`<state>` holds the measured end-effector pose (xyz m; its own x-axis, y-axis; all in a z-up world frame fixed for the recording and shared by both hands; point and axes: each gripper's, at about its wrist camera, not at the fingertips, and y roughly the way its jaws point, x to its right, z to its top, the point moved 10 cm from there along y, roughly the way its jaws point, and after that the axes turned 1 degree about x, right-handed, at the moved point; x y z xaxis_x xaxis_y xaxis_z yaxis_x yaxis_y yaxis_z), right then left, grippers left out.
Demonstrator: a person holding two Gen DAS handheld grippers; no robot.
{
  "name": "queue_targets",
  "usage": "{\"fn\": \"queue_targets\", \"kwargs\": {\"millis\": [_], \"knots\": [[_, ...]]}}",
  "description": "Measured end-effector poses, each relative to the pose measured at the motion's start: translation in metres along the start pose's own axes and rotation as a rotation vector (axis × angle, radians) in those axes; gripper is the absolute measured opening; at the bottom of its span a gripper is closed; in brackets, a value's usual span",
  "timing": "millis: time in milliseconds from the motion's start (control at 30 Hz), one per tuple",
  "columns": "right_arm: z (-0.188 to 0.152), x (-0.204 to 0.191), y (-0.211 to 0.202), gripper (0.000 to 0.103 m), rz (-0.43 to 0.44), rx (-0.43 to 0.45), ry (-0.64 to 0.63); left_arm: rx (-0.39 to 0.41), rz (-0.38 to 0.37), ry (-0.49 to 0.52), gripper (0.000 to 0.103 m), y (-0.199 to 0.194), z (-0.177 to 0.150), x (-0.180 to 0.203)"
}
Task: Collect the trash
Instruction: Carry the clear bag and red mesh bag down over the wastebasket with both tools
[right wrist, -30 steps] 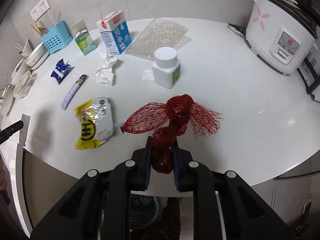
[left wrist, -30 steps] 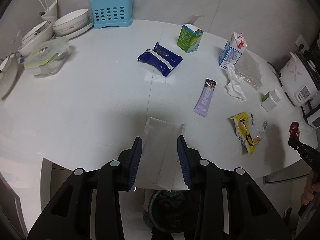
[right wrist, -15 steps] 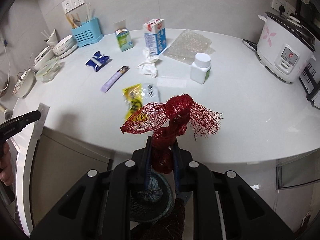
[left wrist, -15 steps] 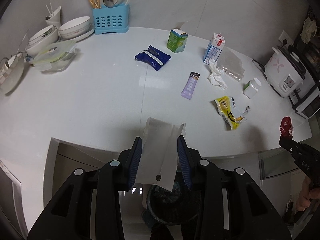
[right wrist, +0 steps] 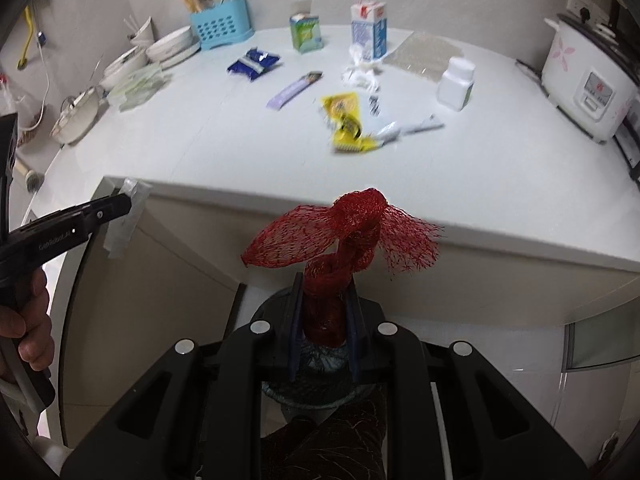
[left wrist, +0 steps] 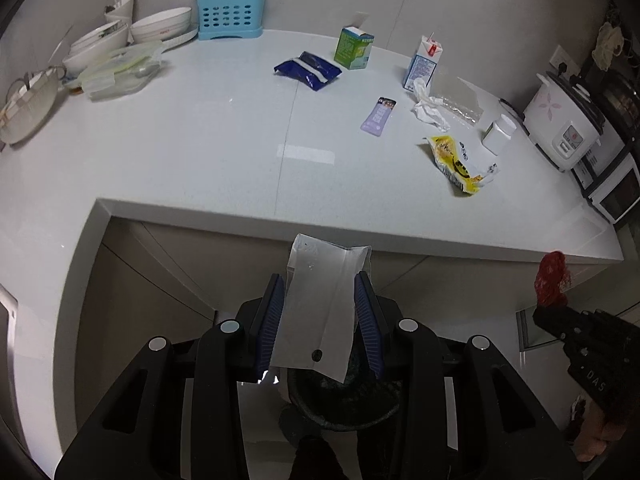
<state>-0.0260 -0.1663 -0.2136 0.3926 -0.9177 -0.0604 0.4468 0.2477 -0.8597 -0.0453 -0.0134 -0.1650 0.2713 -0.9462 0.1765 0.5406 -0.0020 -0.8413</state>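
My left gripper (left wrist: 320, 312) hangs off the counter's (left wrist: 200, 152) near edge, above the dark bin (left wrist: 344, 396), fingers pinching a flat clear packet (left wrist: 320, 312). At three o'clock, my right gripper (right wrist: 323, 316) clamps the twisted red mesh bag (right wrist: 344, 232), pointing toward twelve.

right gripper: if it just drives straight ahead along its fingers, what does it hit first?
Probably the front edge of the white countertop. The right gripper, shut on the red mesh bag, sits off the counter and points at that edge. The mesh would likely touch before the fingers. Depth is unclear in the fisheye view.
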Motion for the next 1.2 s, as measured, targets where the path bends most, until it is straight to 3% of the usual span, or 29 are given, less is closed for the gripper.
{"fn": "queue_targets", "kwargs": {"millis": [333,600,900,1000,1133,1200], "knots": [[-0.065,-0.024,0.079,0.017,0.097,-0.109,-0.038,-0.009,-0.019,-0.015,0.036,0.038,-0.042,-0.006],[-0.104,-0.027,0.149,0.018,0.07,-0.234,-0.089,-0.049,-0.003,-0.005,0.036,0.077,-0.075,-0.011],[-0.122,-0.029,0.184,0.025,0.061,-0.298,-0.065,-0.16,0.072,0.012,0.036,0.126,-0.117,-0.028],[-0.121,-0.029,0.185,0.033,0.06,-0.298,-0.064,-0.177,0.075,0.007,0.036,0.131,-0.123,-0.029],[-0.12,-0.033,0.184,0.071,0.056,-0.277,-0.072,-0.192,0.079,0.008,0.036,0.137,-0.127,-0.031],[-0.122,-0.033,0.186,0.074,0.059,-0.282,-0.071,-0.199,0.075,0.004,0.036,0.139,-0.13,-0.031]]}}
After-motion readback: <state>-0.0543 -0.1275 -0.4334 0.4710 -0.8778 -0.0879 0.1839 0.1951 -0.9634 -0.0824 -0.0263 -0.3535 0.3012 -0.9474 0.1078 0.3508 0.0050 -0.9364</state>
